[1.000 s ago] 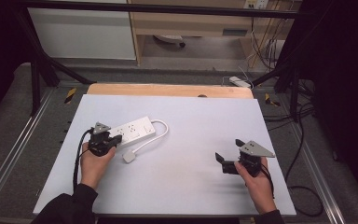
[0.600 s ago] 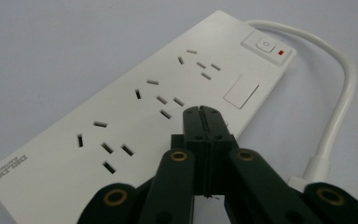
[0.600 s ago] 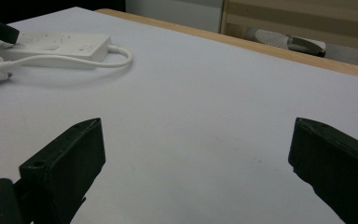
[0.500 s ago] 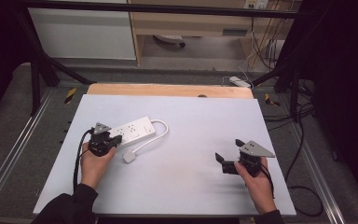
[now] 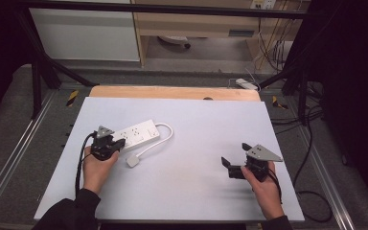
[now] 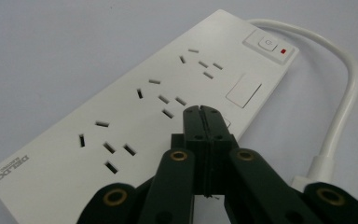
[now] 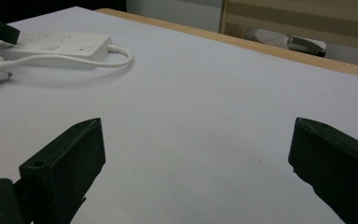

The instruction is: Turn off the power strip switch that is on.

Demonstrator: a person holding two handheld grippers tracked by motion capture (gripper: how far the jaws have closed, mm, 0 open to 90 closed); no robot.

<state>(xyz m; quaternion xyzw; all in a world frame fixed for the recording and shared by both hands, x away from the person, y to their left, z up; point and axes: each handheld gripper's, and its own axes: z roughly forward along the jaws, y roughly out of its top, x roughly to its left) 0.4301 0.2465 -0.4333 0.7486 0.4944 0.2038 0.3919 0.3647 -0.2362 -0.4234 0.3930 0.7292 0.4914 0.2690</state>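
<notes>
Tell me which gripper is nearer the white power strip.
Left. The left gripper sits at the near end of the power strip, its shut jaws over the strip's face. The right gripper is open, far off across the table.

The high view looks forward and down from above the person's side, taking in the whole tabletop and the floor beyond its far edge. The left gripper view sits very near the power strip, looking along closed jaws onto its sockets near the tabletop's left edge. The right gripper view rides low near the right edge, looking across the bare surface toward the far left. All three share the power strip and its cord.
</notes>
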